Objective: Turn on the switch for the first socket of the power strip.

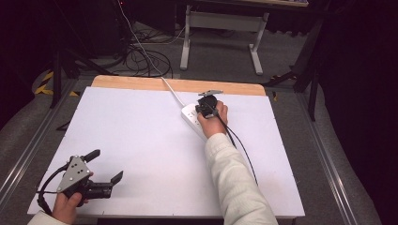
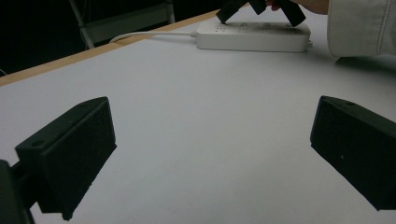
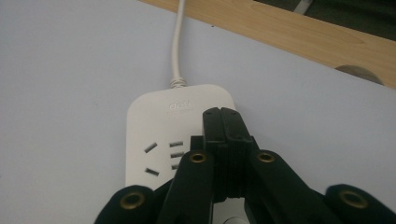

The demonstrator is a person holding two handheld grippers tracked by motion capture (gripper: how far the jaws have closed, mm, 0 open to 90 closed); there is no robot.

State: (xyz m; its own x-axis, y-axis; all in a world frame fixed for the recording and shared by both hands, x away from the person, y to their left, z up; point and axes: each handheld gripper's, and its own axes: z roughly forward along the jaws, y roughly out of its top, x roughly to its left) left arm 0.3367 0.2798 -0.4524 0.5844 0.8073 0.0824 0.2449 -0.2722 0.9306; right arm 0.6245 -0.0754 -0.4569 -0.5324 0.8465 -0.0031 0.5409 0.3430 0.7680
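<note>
The right arm, in a pale sleeve [image 1: 234, 183], reaches far across the worktop [image 1: 141, 140]; its hand bends down at the wrist and holds the right claw [image 1: 206, 108] over the power strip [image 1: 191, 115]; in the right gripper view the two black jaws are pressed flat together with no gap, so this claw [image 3: 223, 116] is clenched with nothing between the jaws; its tip sits over the top of the power strip [image 3: 154, 126], near the end where the cord [image 3: 177, 42] goes in; I cannot tell if the tip touches it.

The left hand [image 1: 68, 204] rests at the near left corner of the worktop, well apart from the power strip; the left claw [image 1: 105, 166] lies low and points to the right; its jaws stand wide apart, so it is released and holds nothing; in the left gripper view the blocky black jaws have fine dotted pads.

The power strip is white, smooth plastic, long with round corners, with little slot holes on top; it lies flat near the far edge; its white cord runs off over the wooden strip [image 1: 141, 83] at the back; the worktop is flat and pale with a dull, smooth top.
</note>
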